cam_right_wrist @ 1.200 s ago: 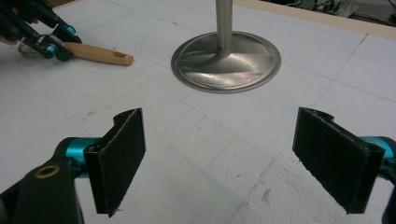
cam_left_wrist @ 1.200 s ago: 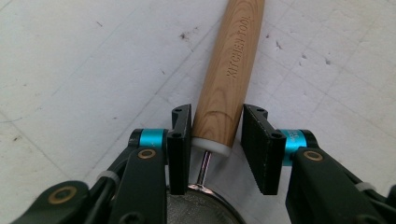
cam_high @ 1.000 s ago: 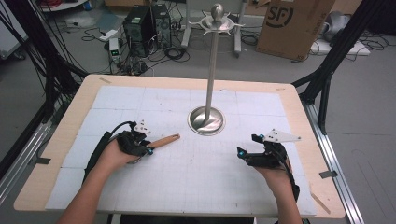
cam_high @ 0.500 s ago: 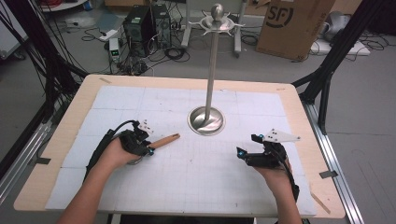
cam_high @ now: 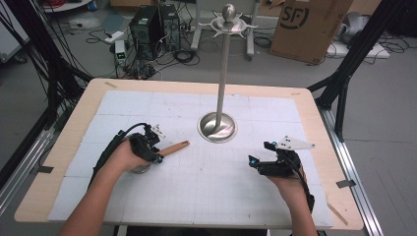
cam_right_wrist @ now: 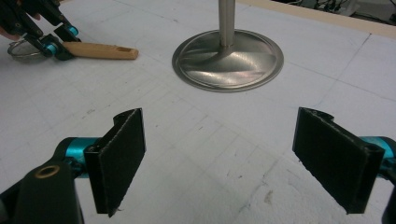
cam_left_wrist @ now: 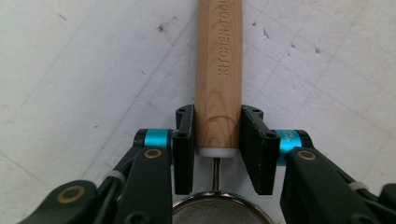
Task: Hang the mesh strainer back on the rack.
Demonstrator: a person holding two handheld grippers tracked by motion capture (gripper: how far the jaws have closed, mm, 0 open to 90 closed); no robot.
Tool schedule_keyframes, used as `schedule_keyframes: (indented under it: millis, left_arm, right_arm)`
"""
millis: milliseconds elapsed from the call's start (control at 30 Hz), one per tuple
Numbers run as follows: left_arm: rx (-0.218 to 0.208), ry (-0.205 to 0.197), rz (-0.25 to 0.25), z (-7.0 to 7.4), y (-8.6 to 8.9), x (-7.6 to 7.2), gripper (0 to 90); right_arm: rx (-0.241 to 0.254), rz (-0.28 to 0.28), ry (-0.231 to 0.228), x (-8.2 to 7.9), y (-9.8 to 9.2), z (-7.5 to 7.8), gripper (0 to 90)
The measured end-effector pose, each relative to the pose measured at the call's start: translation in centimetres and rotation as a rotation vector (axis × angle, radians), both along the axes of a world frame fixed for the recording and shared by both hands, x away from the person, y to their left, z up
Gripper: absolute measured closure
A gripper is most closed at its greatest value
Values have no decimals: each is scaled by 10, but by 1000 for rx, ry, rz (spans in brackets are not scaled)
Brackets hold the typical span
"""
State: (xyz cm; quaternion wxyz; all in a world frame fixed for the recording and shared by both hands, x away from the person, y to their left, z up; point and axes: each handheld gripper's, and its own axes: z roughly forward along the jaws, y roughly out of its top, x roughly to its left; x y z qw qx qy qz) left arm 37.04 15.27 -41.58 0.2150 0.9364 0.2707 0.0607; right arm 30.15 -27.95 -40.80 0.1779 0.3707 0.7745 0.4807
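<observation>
Cluttered lab floor behind all this, with computer towers, cable tangles and a cardboard box (cam_high: pixel 311 27), but up front it's just a wooden tabletop (cam_high: pixel 59 147) with a white gridded mat (cam_high: pixel 196 196) on it.

Left gripper (cam_left_wrist: pixel 215 135) has its jaws closed snug on the wooden handle (cam_left_wrist: pixel 218 70) of a small strainer, right at the end where the handle meets the wire stem. The mesh bowl (cam_left_wrist: pixel 212 212) sits just under the jaws, tucked back toward the hand. My guess is that gripping so close to the bowl keeps the weight near the jaws, so the thing won't droop if it gets lifted. From the high view the handle lies flat on the mat, pointing out toward the stand, with the free end well clear of it.

Right gripper (cam_right_wrist: pixel 233 158) has its jaws spread wide with nothing between them, low over the mat and aimed at the stand's base. Looks like it's just parked, waiting.

That stand (cam_high: pixel 222 73) is a tall metal pole on a round dished base (cam_high: pixel 217 127) with hooks on top, so probably where the strainer hangs, though that's only my read. Nothing else sits on the mat; the pole itself is the one thing to steer around.
</observation>
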Motion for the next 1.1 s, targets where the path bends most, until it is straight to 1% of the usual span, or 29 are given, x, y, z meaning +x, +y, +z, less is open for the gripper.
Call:
schedule_keyframes:
  millis: [67, 100, 167, 200, 233, 267, 333, 400, 433, 467, 500, 533, 600, 633, 667, 733, 833, 967, 1100]
  left_arm:
    - [13, -17, -6, 0, -2, -2, 687]
    - [17, -22, 0, 0, -3, -4, 690]
    - [26, -41, -12, 1, -4, -6, 693]
    - [28, -46, -14, 1, -4, -6, 693]
    - [28, -53, -21, 1, -4, -7, 693]
    - [21, -58, -20, 2, -4, -7, 693]
    - [-8, -61, -33, 3, -3, -9, 693]
    - [-42, -77, -43, 7, -4, -12, 693]
    - [-50, -85, -48, 10, -4, -13, 693]
    - [-70, -95, -55, 13, -4, -14, 693]
    - [-101, -109, -57, 16, -4, -16, 693]
    - [-116, -118, -59, 19, -3, -17, 693]
    - [-143, -148, -55, 24, -1, -19, 693]
    - [-160, -157, -48, 27, 0, -20, 693]
    - [-162, -164, -52, 29, 2, -20, 693]
    - [-210, -182, -35, 34, 6, -21, 693]
    - [-265, -199, -19, 41, 10, -22, 693]
    - [-319, -211, -15, 51, 13, -21, 692]
    - [-369, -225, -27, 61, 14, -22, 693]
  right_arm:
    - [-2, 2, -1, 0, 0, 0, 161]
    - [1, 2, -2, 0, 0, 0, 161]
    - [8, -3, 0, -1, -1, 1, 161]
    - [8, -3, -6, -1, -2, 1, 161]
    - [13, -6, -2, -1, -3, 1, 161]
    - [13, -5, -2, -1, -3, 1, 161]
    - [13, -5, -1, -1, -3, 1, 161]
    - [9, -4, -3, -1, -3, 1, 161]
    - [9, -4, -3, -1, -3, 1, 161]
    - [8, -4, -4, 0, -3, 1, 161]
    - [8, -4, -4, 0, -3, 1, 161]
    - [8, -5, -4, -1, -3, 1, 161]
    - [9, -6, -2, -1, -2, 1, 161]
    - [6, -3, -5, -1, -2, 1, 161]
    - [7, -3, -1, -1, -2, 1, 161]
    - [6, -3, -1, -1, -2, 1, 161]
    - [5, -2, -3, -1, -1, 1, 161]
    - [6, -3, 0, -1, -2, 1, 161]
    - [4, -2, -3, -1, -2, 0, 161]
